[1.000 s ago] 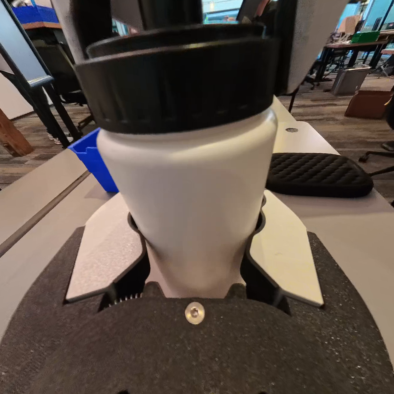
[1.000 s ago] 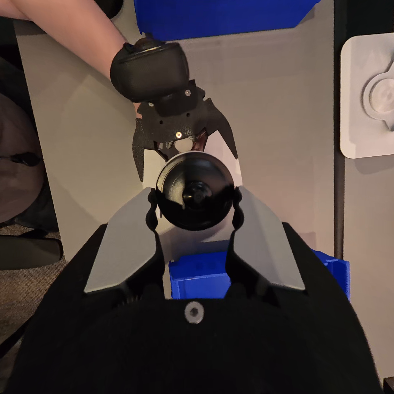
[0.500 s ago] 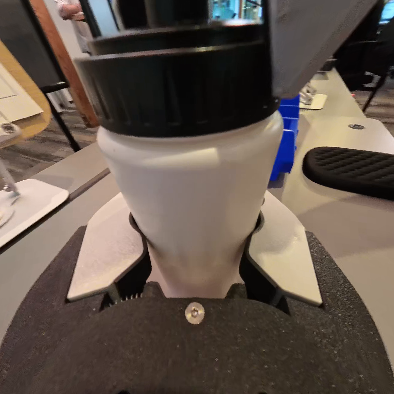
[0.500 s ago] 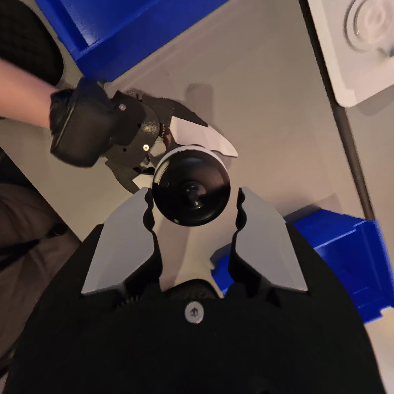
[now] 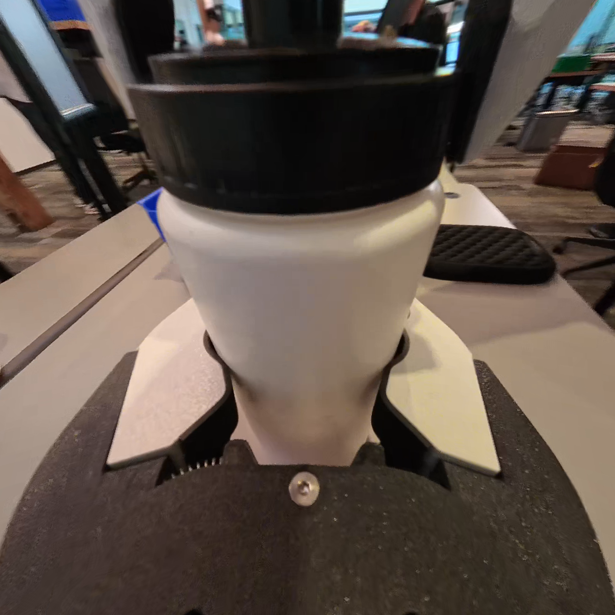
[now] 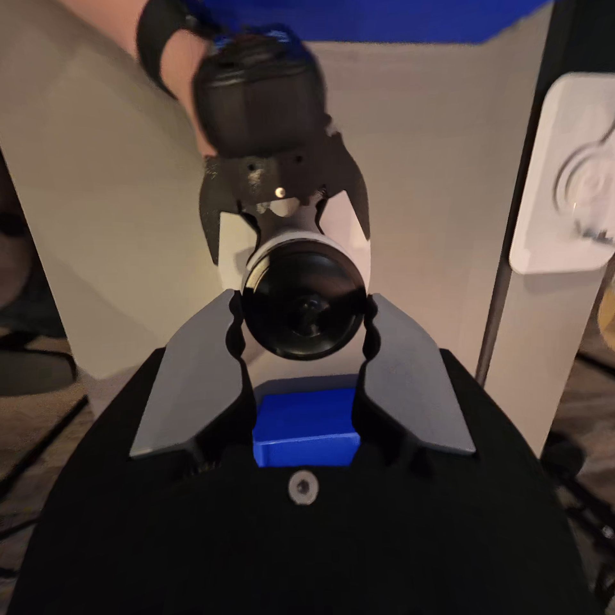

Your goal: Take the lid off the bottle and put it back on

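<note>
A white bottle (image 5: 299, 283) with a black screw lid (image 5: 299, 149) stands upright in my left gripper (image 5: 304, 339), which is shut on its lower body. From above, the right wrist view shows the lid (image 6: 304, 319) between the fingers of my right gripper (image 6: 303, 306), which touch both its sides. The white bottle shoulder (image 6: 293, 238) shows just behind the lid. My left gripper (image 6: 289, 246) holds the bottle from the far side, with a person's hand on it. One right finger (image 5: 489, 83) shows beside the lid in the left wrist view.
The grey table (image 5: 83, 332) carries a black padded rest (image 5: 482, 256) on the right and a blue bin (image 5: 151, 206) behind the bottle. From above, a small blue bin (image 6: 304, 429) lies under the right gripper, a larger one (image 6: 366, 20) at the top, and a white base plate (image 6: 572, 186) at the right.
Half a second ago my right gripper stood open around the lid and turned; it has now swung back and closed on the lid. The left gripper kept its hold on the bottle.
</note>
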Motion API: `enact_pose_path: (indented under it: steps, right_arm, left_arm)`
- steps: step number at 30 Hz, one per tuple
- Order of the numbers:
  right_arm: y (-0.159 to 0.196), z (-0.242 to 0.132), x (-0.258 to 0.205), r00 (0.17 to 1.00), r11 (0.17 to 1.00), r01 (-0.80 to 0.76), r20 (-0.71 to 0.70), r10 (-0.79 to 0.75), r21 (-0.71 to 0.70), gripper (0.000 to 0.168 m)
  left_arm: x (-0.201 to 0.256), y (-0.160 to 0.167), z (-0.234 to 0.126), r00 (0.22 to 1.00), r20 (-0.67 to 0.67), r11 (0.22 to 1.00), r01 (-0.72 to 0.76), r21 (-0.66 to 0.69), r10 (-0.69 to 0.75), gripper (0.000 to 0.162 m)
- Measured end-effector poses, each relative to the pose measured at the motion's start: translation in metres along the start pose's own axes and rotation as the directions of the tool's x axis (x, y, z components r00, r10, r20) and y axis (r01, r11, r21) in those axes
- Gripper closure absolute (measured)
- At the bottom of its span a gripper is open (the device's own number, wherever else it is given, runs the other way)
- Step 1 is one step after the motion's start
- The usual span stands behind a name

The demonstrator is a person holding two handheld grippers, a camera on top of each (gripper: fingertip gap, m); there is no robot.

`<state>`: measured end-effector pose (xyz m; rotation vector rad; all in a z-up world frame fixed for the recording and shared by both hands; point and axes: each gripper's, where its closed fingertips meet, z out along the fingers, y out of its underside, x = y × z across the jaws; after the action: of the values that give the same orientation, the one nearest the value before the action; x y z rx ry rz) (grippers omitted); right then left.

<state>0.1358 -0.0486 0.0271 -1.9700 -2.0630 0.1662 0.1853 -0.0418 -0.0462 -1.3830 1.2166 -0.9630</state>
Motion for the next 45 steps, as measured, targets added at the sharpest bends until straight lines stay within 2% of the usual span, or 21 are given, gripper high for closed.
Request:
enact_pose_path:
  steps: [3, 7, 11, 15, 16, 17, 21, 23, 25, 28, 30, 35, 37, 38, 40, 42, 44, 45]
  right_arm:
    - [0.001, -0.001, 0.002, 1.0, 0.999, 0.015, 0.002, -0.015, 0.04, 0.096]
    - [0.006, -0.005, 0.011, 0.977, 0.98, -0.197, -0.082, 0.196, -0.01, 0.086]
    - [0.002, -0.007, 0.015, 0.895, 0.907, -0.422, -0.162, 0.415, -0.007, 0.086]
    - [0.01, -0.001, 0.009, 0.841, 0.841, -0.533, -0.166, 0.515, -0.093, 0.089]
    - [0.01, 0.0, 0.006, 0.85, 0.846, -0.523, -0.147, 0.507, -0.104, 0.096]
    - [0.01, 0.0, 0.006, 0.874, 0.869, -0.481, -0.147, 0.463, -0.118, 0.096]
    - [0.012, -0.002, 0.0, 0.979, 0.964, -0.196, -0.092, 0.182, -0.177, 0.096]
    - [0.014, -0.003, -0.003, 0.998, 0.987, 0.046, -0.027, -0.051, -0.152, 0.095]
    - [0.012, -0.002, 0.0, 0.997, 0.993, 0.079, 0.003, -0.079, -0.091, 0.095]
    - [0.012, -0.002, 0.004, 0.999, 0.997, -0.04, 0.009, 0.04, -0.069, 0.094]
    - [0.01, -0.003, 0.008, 0.988, 0.986, -0.149, -0.038, 0.147, -0.075, 0.087]
    - [0.011, -0.003, 0.014, 0.887, 0.884, -0.454, -0.156, 0.435, -0.115, 0.084]
    - [0.014, -0.001, 0.009, 0.855, 0.843, -0.518, -0.13, 0.502, -0.146, 0.087]
    - [0.014, -0.001, 0.006, 0.856, 0.841, -0.517, -0.103, 0.507, -0.158, 0.095]
    - [0.015, -0.001, 0.006, 0.907, 0.889, -0.42, -0.09, 0.411, -0.181, 0.095]
    - [0.015, -0.002, 0.004, 0.975, 0.955, -0.221, -0.059, 0.214, -0.198, 0.095]
    - [0.014, -0.003, 0.001, 0.999, 0.983, 0.005, -0.032, -0.011, -0.182, 0.095]
    - [0.014, -0.003, 0.001, 0.998, 0.986, 0.04, -0.034, -0.046, -0.164, 0.095]
  left_arm:
    - [0.0, 0.0, 0.001, 1.0, -0.016, 1.0, 0.014, 0.006, -0.014, 0.06]
    - [-0.009, 0.001, 0.002, 0.992, 0.12, 0.999, 0.034, -0.015, -0.032, 0.06]
    - [-0.017, 0.003, 0.001, 0.968, 0.248, 0.998, 0.058, -0.039, -0.046, 0.06]
    - [-0.018, 0.004, 0.001, 0.949, 0.31, 0.995, 0.08, -0.054, -0.06, 0.06]
    - [-0.017, 0.005, 0.001, 0.951, 0.304, 0.995, 0.082, -0.06, -0.06, 0.06]
    - [-0.017, 0.005, 0.002, 0.953, 0.295, 0.995, 0.083, -0.06, -0.061, 0.06]
    - [-0.01, 0.004, 0.005, 0.973, 0.225, 0.996, 0.068, -0.063, -0.052, 0.06]
    - [-0.004, 0.003, 0.008, 0.984, 0.173, 0.997, 0.038, -0.06, -0.027, 0.06]
    - [-0.005, 0.003, 0.009, 0.987, 0.158, 0.997, 0.05, -0.054, -0.041, 0.06]
    - [-0.007, 0.003, 0.008, 0.983, 0.173, 0.996, 0.071, -0.056, -0.061, 0.06]
    - [-0.009, 0.004, 0.008, 0.979, 0.195, 0.995, 0.076, -0.066, -0.062, 0.06]
    - [-0.013, 0.006, 0.008, 0.96, 0.269, 0.992, 0.098, -0.085, -0.072, 0.06]
    - [-0.013, 0.006, 0.008, 0.959, 0.275, 0.991, 0.1, -0.092, -0.072, 0.06]
    - [-0.013, 0.006, 0.009, 0.96, 0.272, 0.991, 0.1, -0.094, -0.071, 0.06]
    - [-0.013, 0.006, 0.009, 0.962, 0.265, 0.991, 0.098, -0.095, -0.069, 0.06]
    - [-0.012, 0.006, 0.009, 0.966, 0.25, 0.991, 0.091, -0.095, -0.065, 0.06]
    - [-0.009, 0.005, 0.01, 0.972, 0.229, 0.992, 0.074, -0.098, -0.049, 0.06]
    - [-0.009, 0.005, 0.01, 0.973, 0.227, 0.992, 0.073, -0.103, -0.048, 0.06]
